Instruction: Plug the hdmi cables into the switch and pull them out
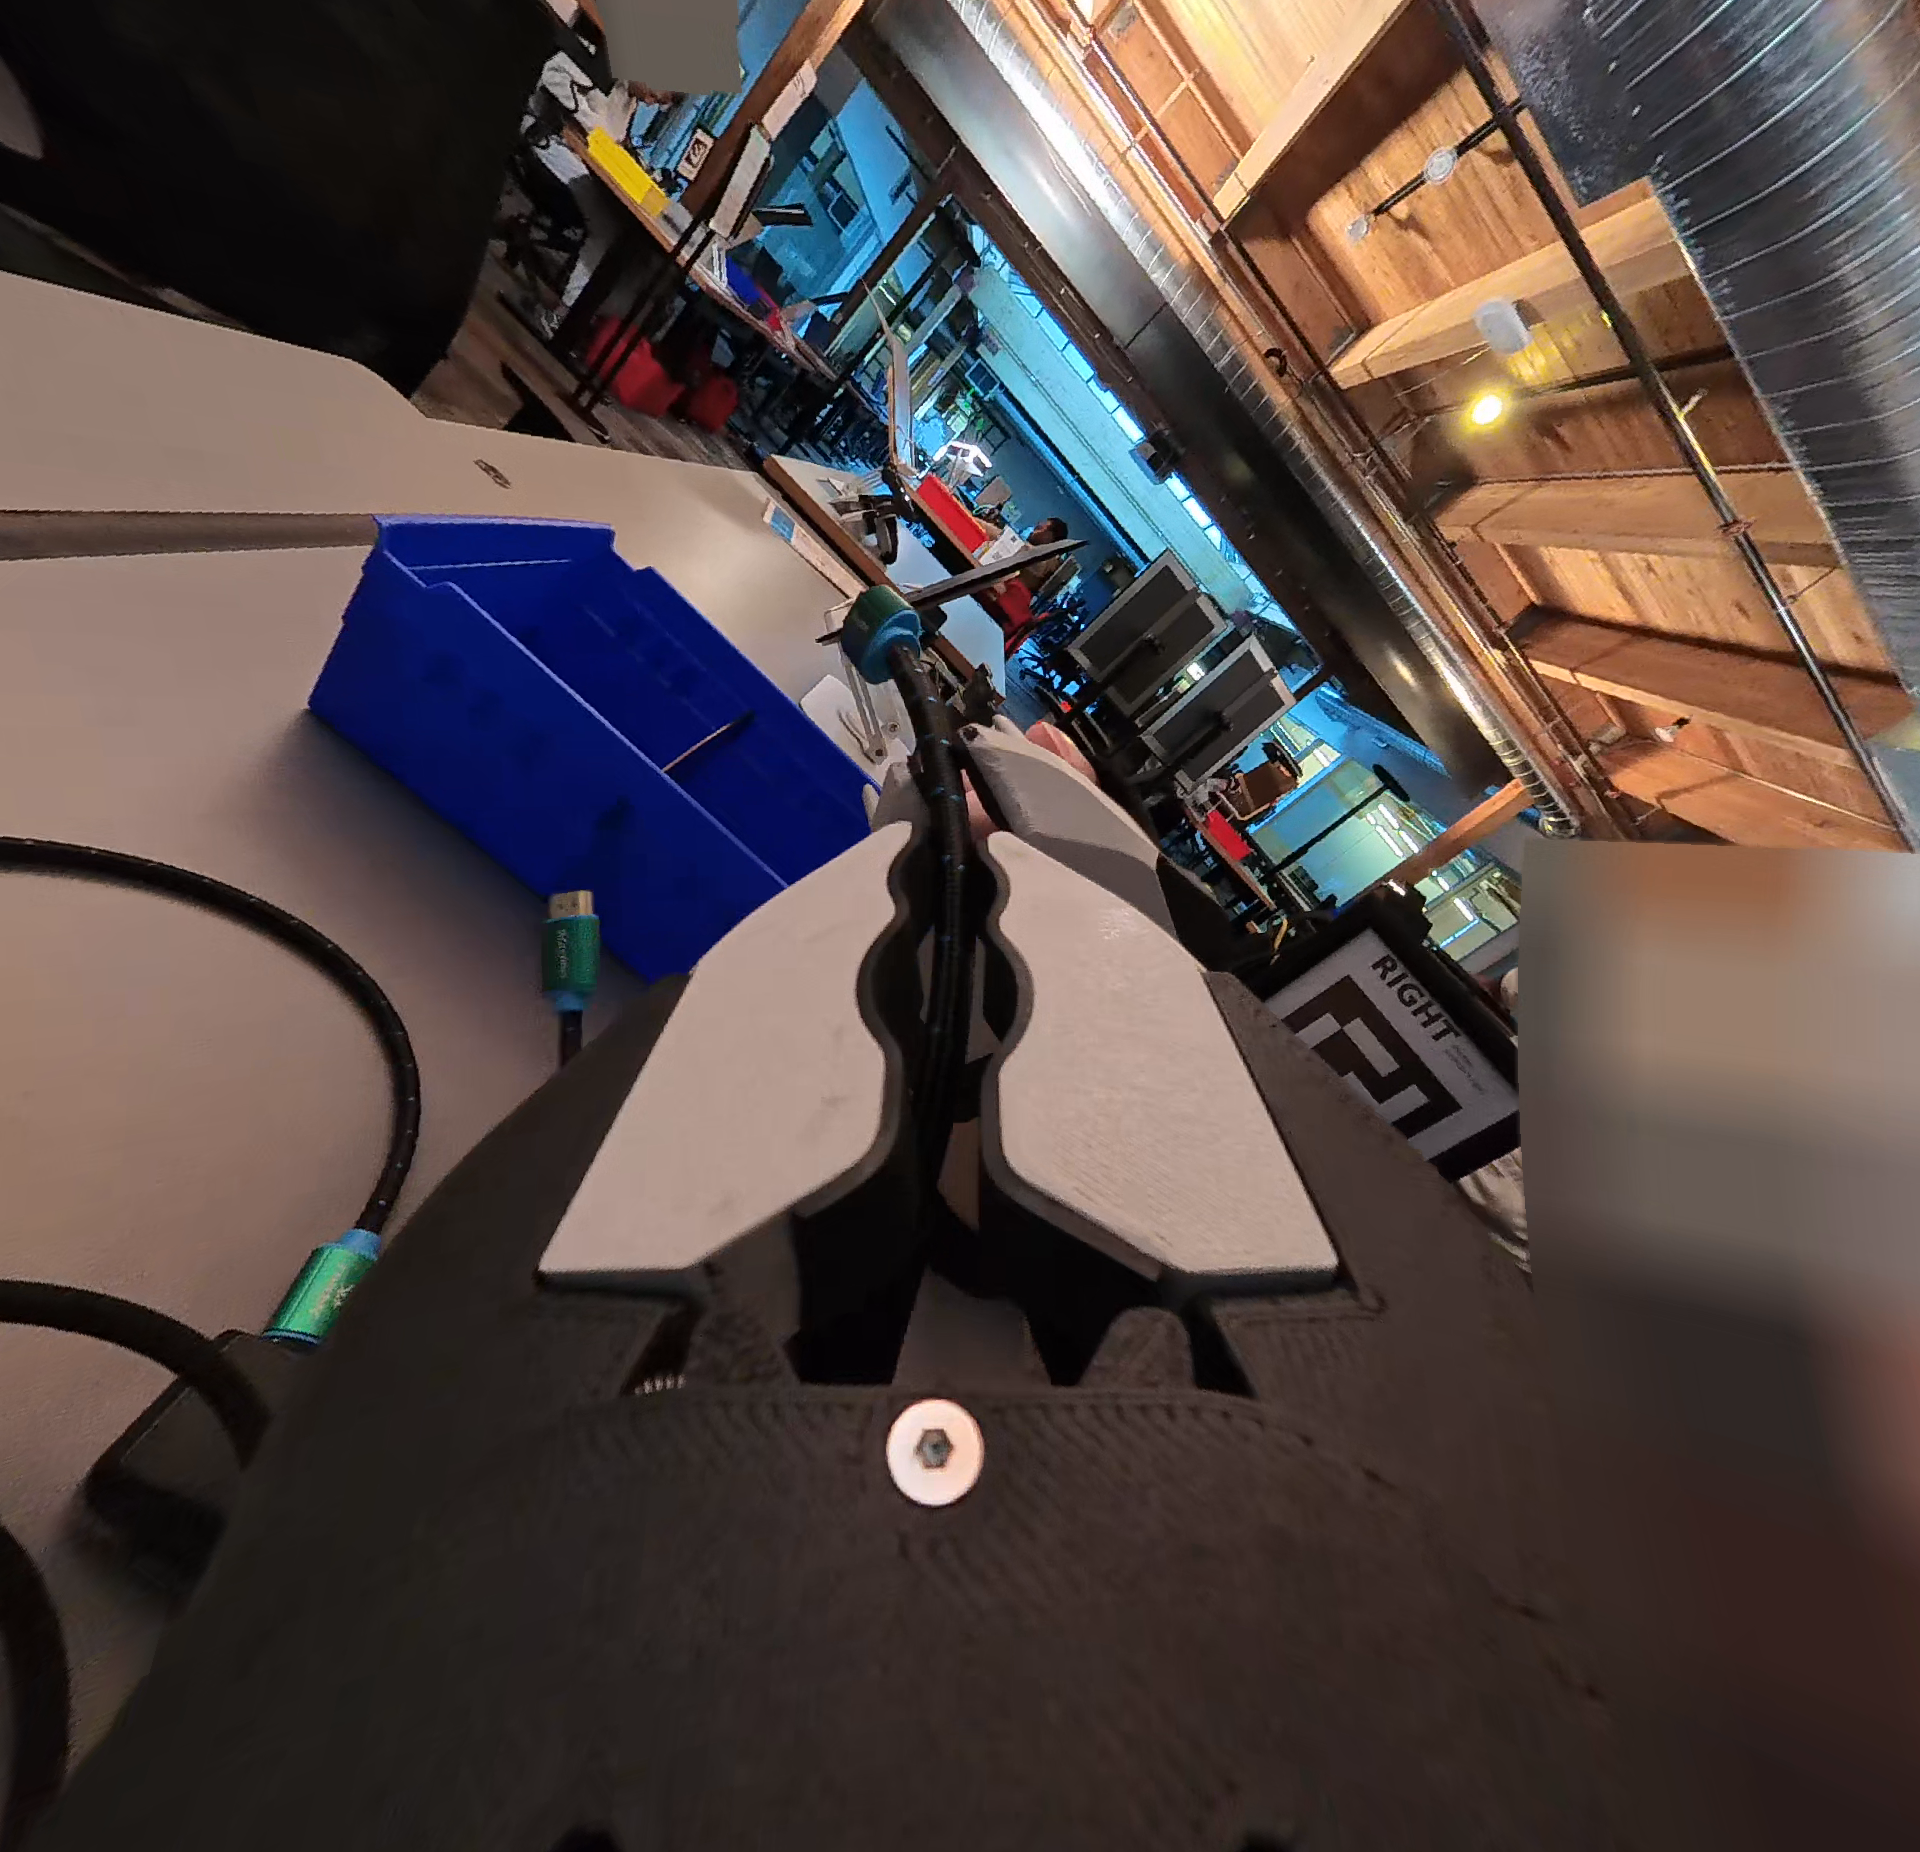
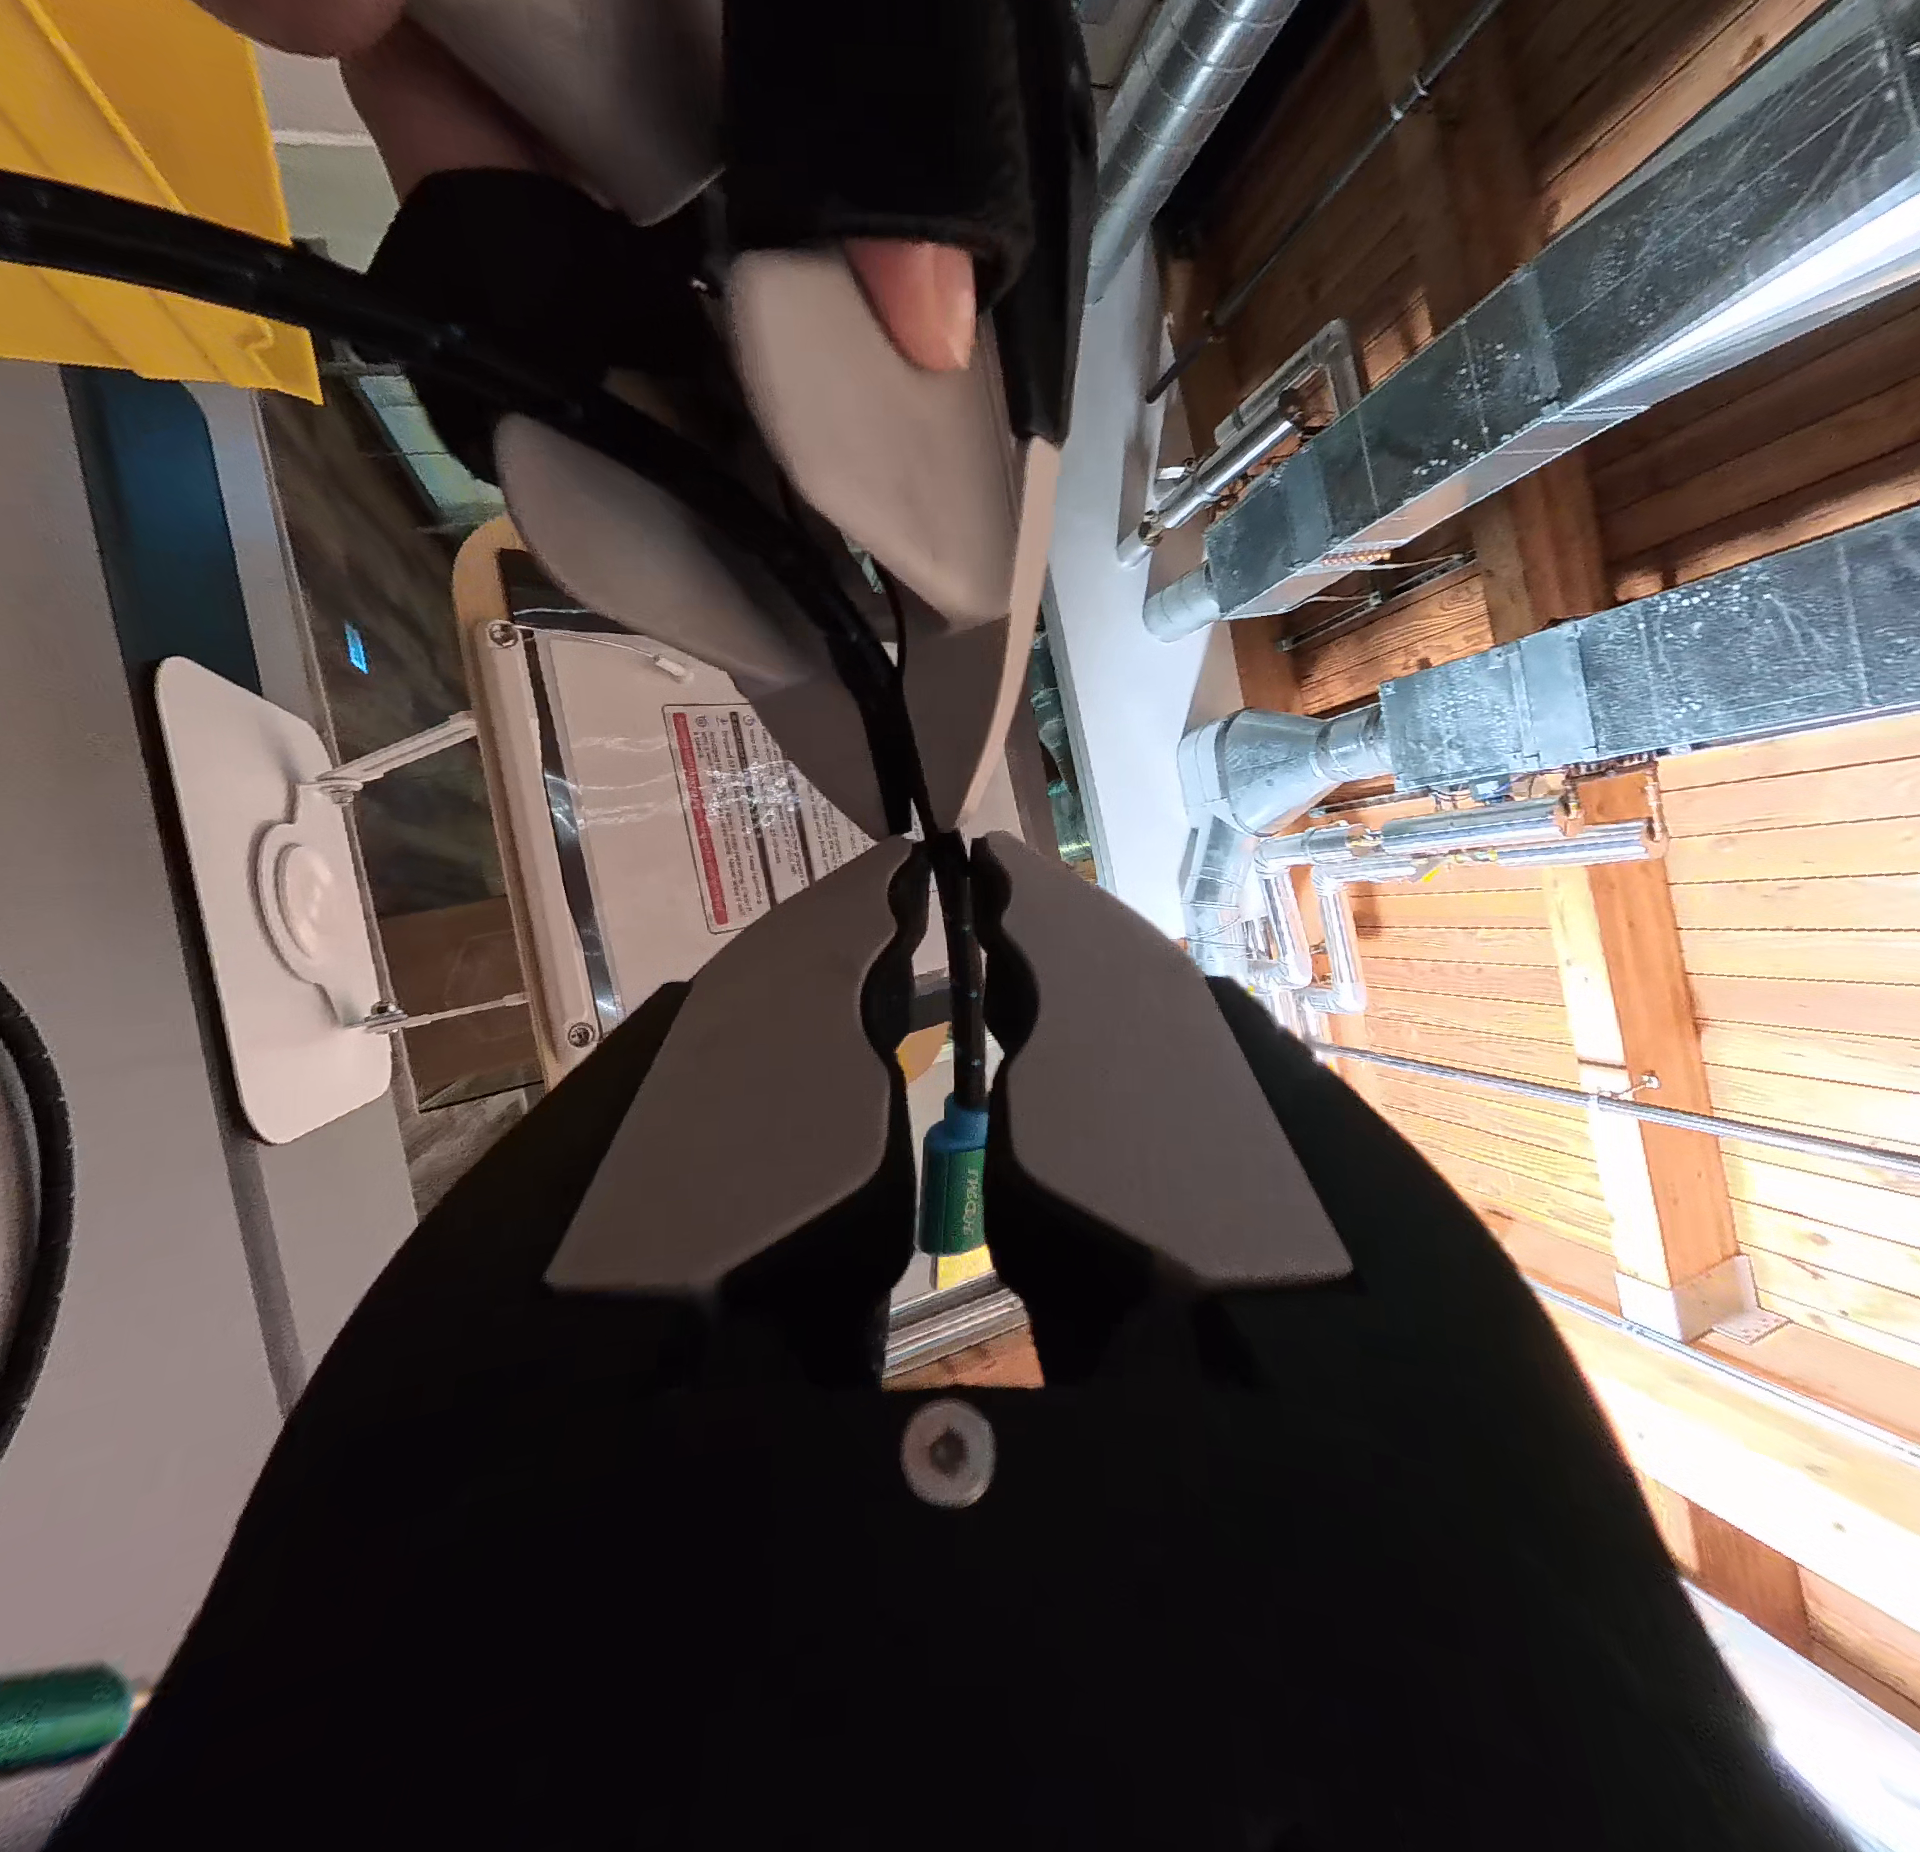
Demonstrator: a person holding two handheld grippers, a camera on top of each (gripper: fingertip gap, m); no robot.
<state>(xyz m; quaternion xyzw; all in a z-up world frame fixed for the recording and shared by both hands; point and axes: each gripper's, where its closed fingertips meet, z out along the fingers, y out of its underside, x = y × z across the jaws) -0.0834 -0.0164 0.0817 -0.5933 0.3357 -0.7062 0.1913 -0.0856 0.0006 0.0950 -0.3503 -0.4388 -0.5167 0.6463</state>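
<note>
My left claw [image 1: 943, 857] pinching the black braided HDMI cable [image 1: 940, 763] lifted above the grey desk [image 1: 187, 763], my right claw [image 2: 943, 852] clamped on the same cable, its green-sleeved plug [image 2: 954, 1194] between my right claw's fingers, blue plastic bin [image 1: 582, 732] on the desk.

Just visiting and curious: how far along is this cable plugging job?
Done: one green-ended HDMI plug looks seated in the black switch at the table edge. In hand: both grippers, left and right, are shut on one braided HDMI cable, its green plug in the air. Left: another plug lies loose by the blue bin; the pulling out remains.
</note>
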